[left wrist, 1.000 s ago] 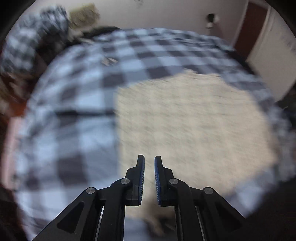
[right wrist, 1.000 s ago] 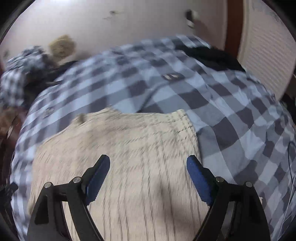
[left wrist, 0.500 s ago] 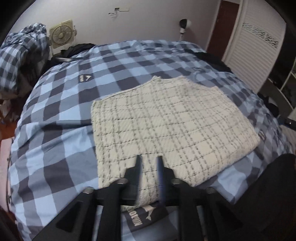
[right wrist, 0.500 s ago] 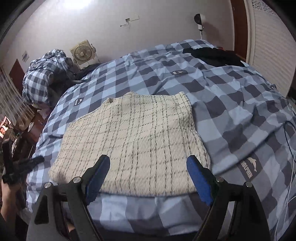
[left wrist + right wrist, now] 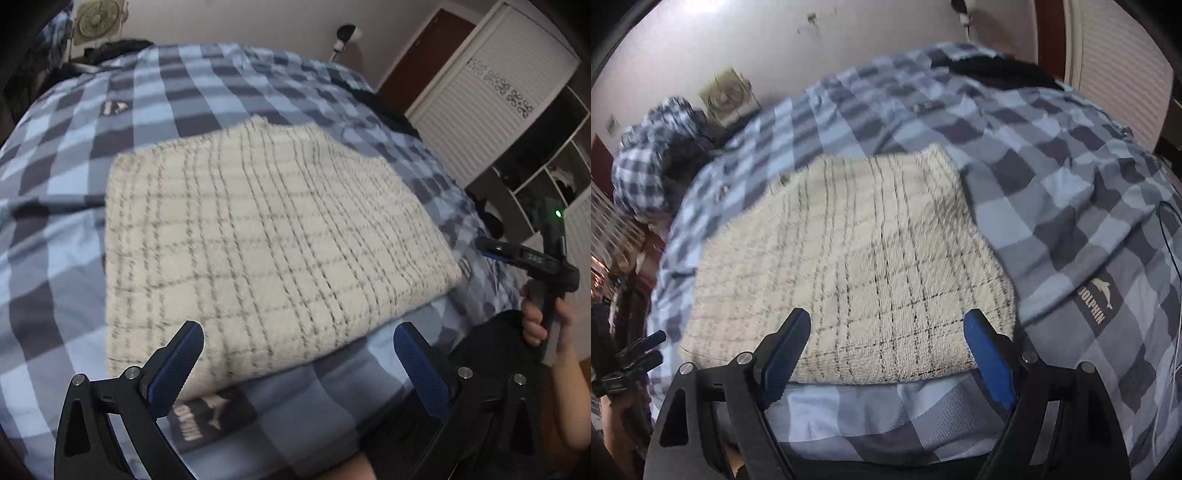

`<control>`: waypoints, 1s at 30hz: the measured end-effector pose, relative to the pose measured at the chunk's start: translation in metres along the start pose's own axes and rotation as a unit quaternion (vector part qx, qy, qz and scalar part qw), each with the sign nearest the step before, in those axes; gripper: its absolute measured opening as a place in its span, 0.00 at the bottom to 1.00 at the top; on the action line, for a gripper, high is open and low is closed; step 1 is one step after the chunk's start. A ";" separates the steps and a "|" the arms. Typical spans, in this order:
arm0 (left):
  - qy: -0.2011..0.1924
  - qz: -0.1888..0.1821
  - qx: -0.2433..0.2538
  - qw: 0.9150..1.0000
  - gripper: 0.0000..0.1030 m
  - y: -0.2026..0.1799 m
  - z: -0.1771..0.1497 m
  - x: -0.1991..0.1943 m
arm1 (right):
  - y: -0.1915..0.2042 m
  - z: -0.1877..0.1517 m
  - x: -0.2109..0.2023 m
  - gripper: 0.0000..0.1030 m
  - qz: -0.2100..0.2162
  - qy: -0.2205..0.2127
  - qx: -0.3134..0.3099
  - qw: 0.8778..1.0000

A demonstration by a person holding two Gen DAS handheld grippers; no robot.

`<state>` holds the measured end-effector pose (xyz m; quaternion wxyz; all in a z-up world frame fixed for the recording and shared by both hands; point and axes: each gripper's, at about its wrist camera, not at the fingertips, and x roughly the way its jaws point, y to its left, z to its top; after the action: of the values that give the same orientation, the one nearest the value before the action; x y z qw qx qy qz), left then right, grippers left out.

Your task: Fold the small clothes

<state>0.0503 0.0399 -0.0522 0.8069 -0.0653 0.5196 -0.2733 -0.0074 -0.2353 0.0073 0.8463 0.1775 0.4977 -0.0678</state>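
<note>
Folding looks nearly finished: the cream knitted garment with thin dark check lines lies as a flat rectangle on the blue-and-grey checked bedspread. Left gripper and right gripper hover at its near edge, jaws spread wide, holding nothing; at most another fold may remain

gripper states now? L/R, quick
Left gripper: open, holding nothing, just short of the folded cream garment.
Right gripper: open, holding nothing, at the garment's near edge.
</note>
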 end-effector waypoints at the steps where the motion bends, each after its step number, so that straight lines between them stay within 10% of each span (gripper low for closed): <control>1: 0.007 0.004 -0.002 1.000 1.00 -0.003 -0.001 0.005 | 0.003 0.000 0.005 0.80 -0.009 0.012 -0.005 1.000; 5: 0.048 -0.006 -0.050 0.998 1.00 -0.002 -0.004 0.026 | 0.016 -0.001 0.031 0.80 -0.025 0.070 -0.035 0.997; 12: 0.038 0.188 0.005 0.981 1.00 -0.019 -0.008 0.034 | 0.045 -0.005 0.052 0.80 -0.037 0.107 -0.093 0.989; 15: 0.068 0.187 -0.007 0.980 1.00 -0.012 -0.008 0.050 | 0.060 -0.009 0.065 0.80 -0.068 0.115 -0.122 0.983; 19: 0.130 0.276 -0.012 0.952 1.00 0.014 -0.020 0.073 | 0.080 -0.013 0.081 0.80 -0.073 0.136 -0.163 0.975; 24: 0.161 0.212 -0.114 0.957 1.00 0.068 -0.034 0.054 | 0.032 -0.005 0.103 0.80 -0.106 0.201 -0.074 0.971; 30: 0.156 0.213 -0.177 0.948 1.00 0.103 -0.047 0.015 | -0.061 0.024 0.065 0.80 -0.213 0.179 0.025 0.960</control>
<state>0.0519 0.1277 -0.1254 0.7308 -0.0518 0.6806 -0.0052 0.0273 -0.2965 -0.0526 0.7047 0.0979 0.6654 -0.2262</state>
